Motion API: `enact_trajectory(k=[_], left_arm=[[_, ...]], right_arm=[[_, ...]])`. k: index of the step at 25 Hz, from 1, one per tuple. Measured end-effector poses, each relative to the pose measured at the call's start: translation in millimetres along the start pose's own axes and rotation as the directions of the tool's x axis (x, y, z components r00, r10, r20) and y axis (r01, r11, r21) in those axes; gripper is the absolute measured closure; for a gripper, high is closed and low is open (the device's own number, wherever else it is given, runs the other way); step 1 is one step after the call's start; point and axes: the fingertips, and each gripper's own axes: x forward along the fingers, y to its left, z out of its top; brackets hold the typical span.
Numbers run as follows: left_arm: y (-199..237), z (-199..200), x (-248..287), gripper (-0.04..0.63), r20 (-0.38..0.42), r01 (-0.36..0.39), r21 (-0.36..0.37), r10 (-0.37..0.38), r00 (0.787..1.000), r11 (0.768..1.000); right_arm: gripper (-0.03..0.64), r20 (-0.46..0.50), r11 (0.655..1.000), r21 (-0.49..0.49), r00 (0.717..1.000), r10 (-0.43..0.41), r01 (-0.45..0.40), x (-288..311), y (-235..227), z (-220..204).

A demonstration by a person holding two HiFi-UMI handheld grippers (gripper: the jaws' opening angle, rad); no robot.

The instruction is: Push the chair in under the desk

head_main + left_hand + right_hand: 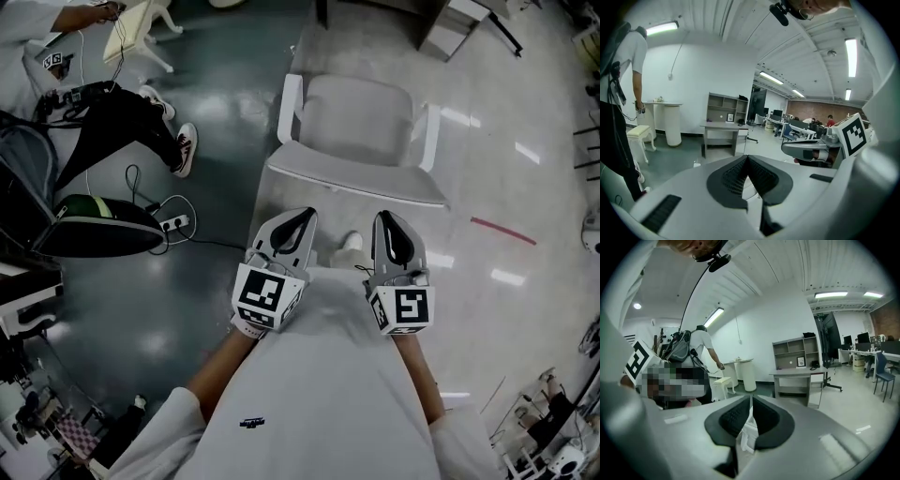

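Glossy grey floor underfoot, open office beyond with strip lights overhead.

Left gripper and right gripper held side by side close to the body, both pointing to twelve o'clock. Jaws of each pressed together, nothing between the pads, as seen head-on in the left gripper view and the right gripper view. No contact with anything yet.

Just ahead at twelve o'clock, white chair, back toward the grippers, near but apart from them, seat facing away. Farther along the same line, well apart from the chair, grey desk with a shelf unit behind it, also plain in the right gripper view. Chair not yet under it.

Off at ten o'clock, seated person in dark trousers; at nine o'clock, power strip with looping cables. At three o'clock, red tape strip on the floor.

Probably moulded plastic: light, stiff, unlikely to mark. Likely to slide readily on so slick a floor, and to swing sideways if pushed from one side only. Best taken at the top rail of the back, one closed gripper toward each end, pressing evenly and level to avoid tipping it forward.
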Motion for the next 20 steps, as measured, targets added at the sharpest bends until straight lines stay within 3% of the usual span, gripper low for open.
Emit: enact_trajectory(k=[15, 20], left_arm=[[51, 13, -21, 0.588, 0.061, 0.129, -0.012, -0.128, 0.99, 0.992], [60, 20, -14, 0.588, 0.056, 0.133, -0.019, -0.131, 0.99, 0.991]], right_arm=[[0.601, -0.034, 0.986, -0.095, 0.989, -0.141, 0.137, 7, 51, -4], [0.589, -0.057, 0.981, -0.152, 0.99, -0.132, 0.122, 12, 50, 8]])
